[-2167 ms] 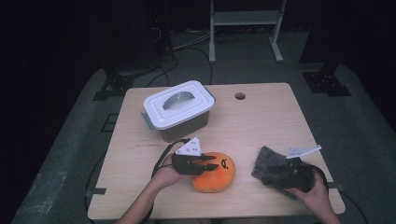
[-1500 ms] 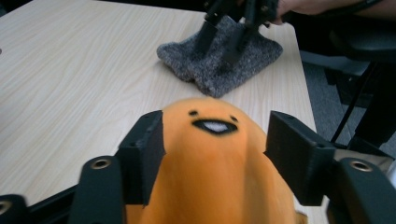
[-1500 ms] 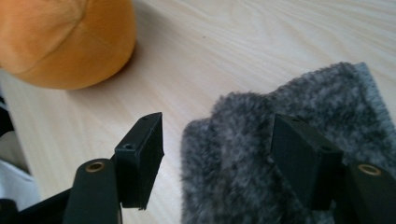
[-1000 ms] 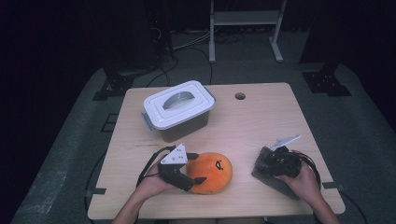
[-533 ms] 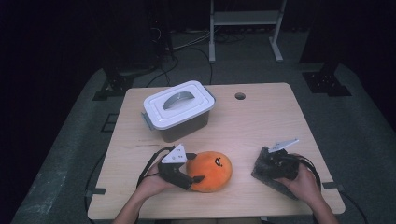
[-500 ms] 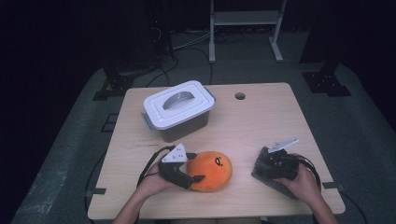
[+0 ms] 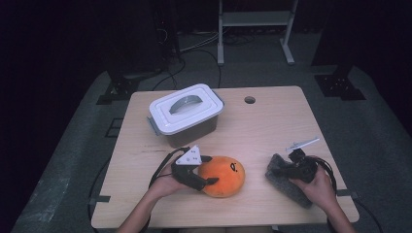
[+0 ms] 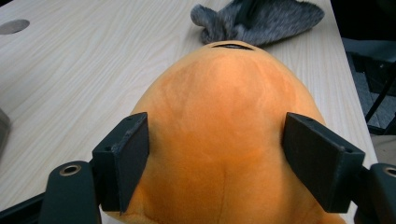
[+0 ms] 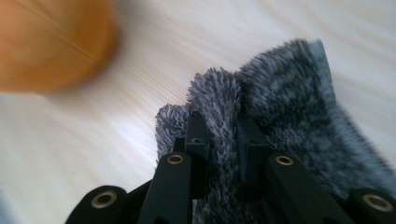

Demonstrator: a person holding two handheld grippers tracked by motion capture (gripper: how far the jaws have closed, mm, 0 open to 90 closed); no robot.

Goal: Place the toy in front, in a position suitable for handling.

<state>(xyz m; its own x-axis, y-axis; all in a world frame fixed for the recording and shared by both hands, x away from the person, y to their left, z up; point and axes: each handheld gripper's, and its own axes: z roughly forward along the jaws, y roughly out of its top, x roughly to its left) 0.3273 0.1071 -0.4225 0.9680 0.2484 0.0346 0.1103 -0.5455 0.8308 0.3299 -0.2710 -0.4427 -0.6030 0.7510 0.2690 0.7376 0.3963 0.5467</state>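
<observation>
A round orange plush toy (image 7: 223, 175) lies near the table's front edge. My left gripper (image 7: 210, 170) straddles its left end. In the left gripper view the two black pads (image 8: 126, 158) sink into the sides of the plush (image 8: 224, 116); the jaws have just been closing on it. At the front right lies a grey furry cloth (image 7: 286, 187), seen too in the left gripper view (image 8: 261, 21). My right gripper (image 7: 279, 171) has just closed on its left edge. In the right gripper view a tuft of the fur (image 9: 289, 93) is pinched between the narrow jaws of the right gripper (image 9: 222, 126).
A grey box with a white handled lid (image 7: 185, 114) stands at the back left of the wooden table (image 7: 272, 126). A cable hole (image 7: 249, 99) sits near the back edge. A metal rack's legs (image 7: 252, 19) and cables are on the dark floor behind.
The left gripper slid a little onto the orange plush and its jaws drew in. The right gripper sank onto the grey cloth and shut on it.
</observation>
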